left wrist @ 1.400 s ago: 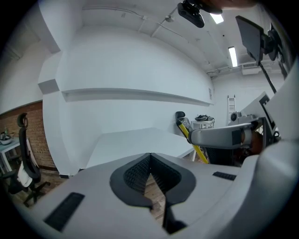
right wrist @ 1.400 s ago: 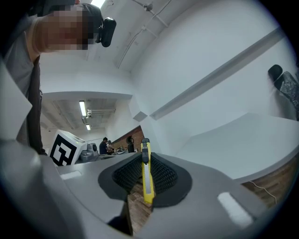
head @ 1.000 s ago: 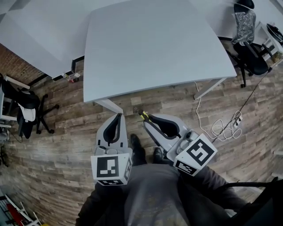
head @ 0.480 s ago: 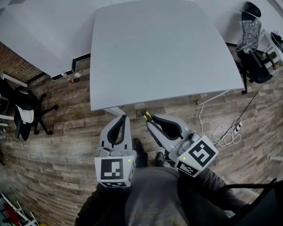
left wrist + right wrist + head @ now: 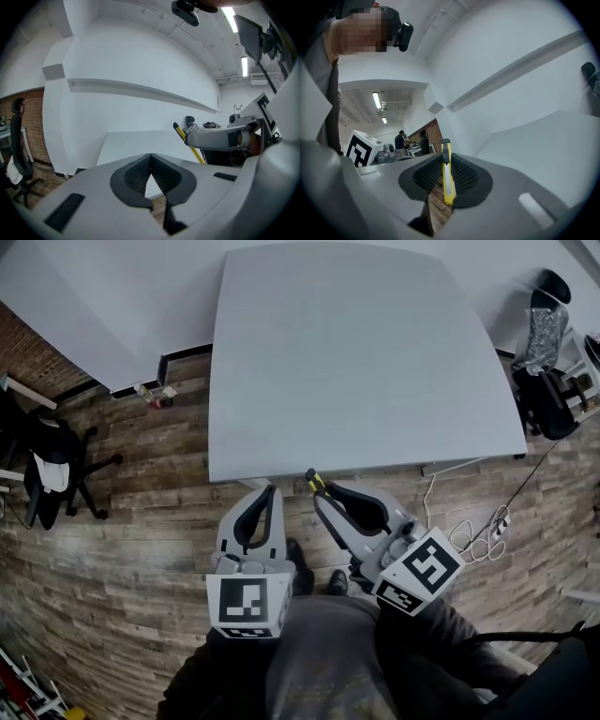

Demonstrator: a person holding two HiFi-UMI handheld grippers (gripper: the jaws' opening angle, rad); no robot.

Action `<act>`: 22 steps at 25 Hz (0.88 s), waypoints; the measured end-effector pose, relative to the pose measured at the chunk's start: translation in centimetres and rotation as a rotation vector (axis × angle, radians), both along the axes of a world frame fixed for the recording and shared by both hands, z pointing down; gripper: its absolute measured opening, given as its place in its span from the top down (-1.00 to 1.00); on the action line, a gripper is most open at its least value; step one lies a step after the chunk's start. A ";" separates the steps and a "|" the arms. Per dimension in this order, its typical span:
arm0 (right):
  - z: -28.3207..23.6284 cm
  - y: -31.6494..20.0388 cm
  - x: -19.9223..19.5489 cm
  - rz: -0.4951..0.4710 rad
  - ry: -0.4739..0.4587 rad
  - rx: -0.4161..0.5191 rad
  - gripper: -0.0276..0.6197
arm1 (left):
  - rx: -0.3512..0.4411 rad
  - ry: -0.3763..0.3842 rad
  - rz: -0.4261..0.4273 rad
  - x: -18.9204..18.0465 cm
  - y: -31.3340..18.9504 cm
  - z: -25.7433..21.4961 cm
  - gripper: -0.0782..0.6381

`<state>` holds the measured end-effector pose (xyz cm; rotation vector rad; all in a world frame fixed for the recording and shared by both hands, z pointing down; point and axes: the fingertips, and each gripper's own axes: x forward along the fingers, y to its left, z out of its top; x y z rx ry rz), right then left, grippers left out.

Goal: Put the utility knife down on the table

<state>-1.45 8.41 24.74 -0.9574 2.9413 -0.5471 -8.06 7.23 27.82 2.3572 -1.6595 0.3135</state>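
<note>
A yellow utility knife (image 5: 447,173) with a black slider is clamped upright between the pads of my right gripper (image 5: 446,161), which is shut on it. In the head view its yellow tip (image 5: 312,482) pokes out of my right gripper (image 5: 320,495) just short of the near edge of the white table (image 5: 366,362). My left gripper (image 5: 271,491) hangs beside it, a little left, jaws shut with nothing between them. From the left gripper view the knife (image 5: 189,146) shows at the right, in front of the table (image 5: 136,143), and my left gripper (image 5: 150,165) holds nothing.
The floor (image 5: 141,521) is wood plank. An office chair (image 5: 47,465) stands at the left, another chair (image 5: 548,381) at the far right. A white cable with a power strip (image 5: 487,521) lies on the floor right of me. A second white table (image 5: 103,306) adjoins at the back left.
Both grippers have moved forward toward the table's near edge; the knife tip now sits right at that edge. The knife stays clamped in the right gripper.
</note>
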 end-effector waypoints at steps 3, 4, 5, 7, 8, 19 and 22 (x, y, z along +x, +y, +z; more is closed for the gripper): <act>0.0 -1.0 -1.4 0.004 0.009 -0.002 0.73 | -0.012 0.009 0.013 -1.2 -0.8 0.2 0.77; 0.0 -1.3 -1.8 0.008 0.013 -0.002 0.73 | -0.012 0.015 0.015 -1.6 -1.1 0.3 0.77; 0.0 -1.7 -2.2 0.013 0.016 -0.001 0.73 | -0.009 0.021 0.018 -2.0 -1.4 0.3 0.77; -0.2 -2.3 -2.9 0.026 0.017 0.001 0.73 | -0.008 0.023 0.030 -2.6 -2.0 0.3 0.77; -0.4 -2.7 -3.1 0.034 0.017 0.003 0.73 | -0.007 0.022 0.036 -2.9 -2.3 0.2 0.77; -0.4 -5.4 -3.3 0.070 0.028 0.003 0.73 | -0.022 0.032 0.056 -3.5 -5.5 0.6 0.77; -0.2 -6.4 -2.6 0.072 0.021 -0.003 0.73 | -0.019 0.026 0.056 -2.8 -6.4 0.4 0.77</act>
